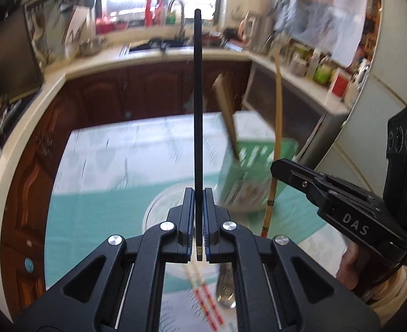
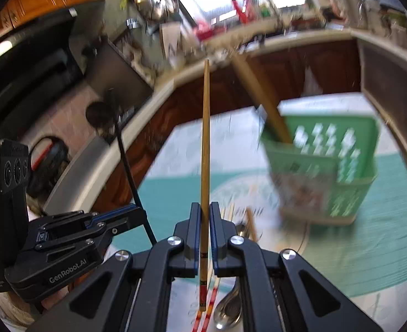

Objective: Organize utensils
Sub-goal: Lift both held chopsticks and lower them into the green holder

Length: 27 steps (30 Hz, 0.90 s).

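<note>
The left gripper (image 1: 198,193) has its fingers clamped on a black chopstick (image 1: 198,105); the right gripper (image 2: 205,207) clamps a wooden chopstick (image 2: 205,127), both raised above the tabletop (image 1: 106,152), near the green basket (image 2: 342,166).

We count two grippers, left (image 1: 198,193) and right (image 2: 205,210); one black chopstick (image 1: 198,110); one bamboo chopstick (image 2: 205,138); two more chopsticks (image 2: 207,304) lying on the table; one metal spoon (image 2: 228,307); one green basket (image 2: 342,166) with one wooden handle (image 2: 261,94).
</note>
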Motion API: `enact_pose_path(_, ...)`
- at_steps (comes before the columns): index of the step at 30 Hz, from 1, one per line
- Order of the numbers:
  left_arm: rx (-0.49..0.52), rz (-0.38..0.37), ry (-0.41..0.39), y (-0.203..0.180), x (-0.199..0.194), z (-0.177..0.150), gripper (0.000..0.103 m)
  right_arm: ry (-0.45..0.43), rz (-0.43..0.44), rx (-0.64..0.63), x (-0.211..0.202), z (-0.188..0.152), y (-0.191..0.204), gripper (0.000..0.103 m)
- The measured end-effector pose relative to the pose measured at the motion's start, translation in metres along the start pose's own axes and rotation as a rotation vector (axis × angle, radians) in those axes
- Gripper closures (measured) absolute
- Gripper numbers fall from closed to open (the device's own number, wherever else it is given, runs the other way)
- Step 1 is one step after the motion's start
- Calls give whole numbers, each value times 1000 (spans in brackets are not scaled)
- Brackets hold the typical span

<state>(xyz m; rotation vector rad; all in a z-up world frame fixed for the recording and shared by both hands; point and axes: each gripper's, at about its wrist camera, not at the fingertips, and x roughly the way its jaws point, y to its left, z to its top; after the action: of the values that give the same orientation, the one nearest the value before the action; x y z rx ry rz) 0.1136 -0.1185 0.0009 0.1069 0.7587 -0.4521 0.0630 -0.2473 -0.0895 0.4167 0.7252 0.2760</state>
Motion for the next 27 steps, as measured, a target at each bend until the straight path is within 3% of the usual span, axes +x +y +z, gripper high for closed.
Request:
enact_pose_path(7,-49,-42,-132,-43,3,79,99,-379,-155,33,-58,56,-30,97)
enact_pose_path(10,-66,-42,-172,-57,11,103,99,-465,-185,75,-59,74,-47,97)
enact_pose_path(14,-75,-29,-181,-63,41,111,99,-494,-193,60,-44,87,-59,97)
enact_pose_path(20,-112,-52,-160,-51,97,89,99,-484,-216,-50,-18,79,-74,97)
enact_pose_path(24,-131,-64,-93,-38,126,65,99,-439,-234,-131,-5,65,-79,97)
enact_pose_path(27,-129,-72,-28,-31,138,49,99,-343,-213,-200,8,55,-79,97)
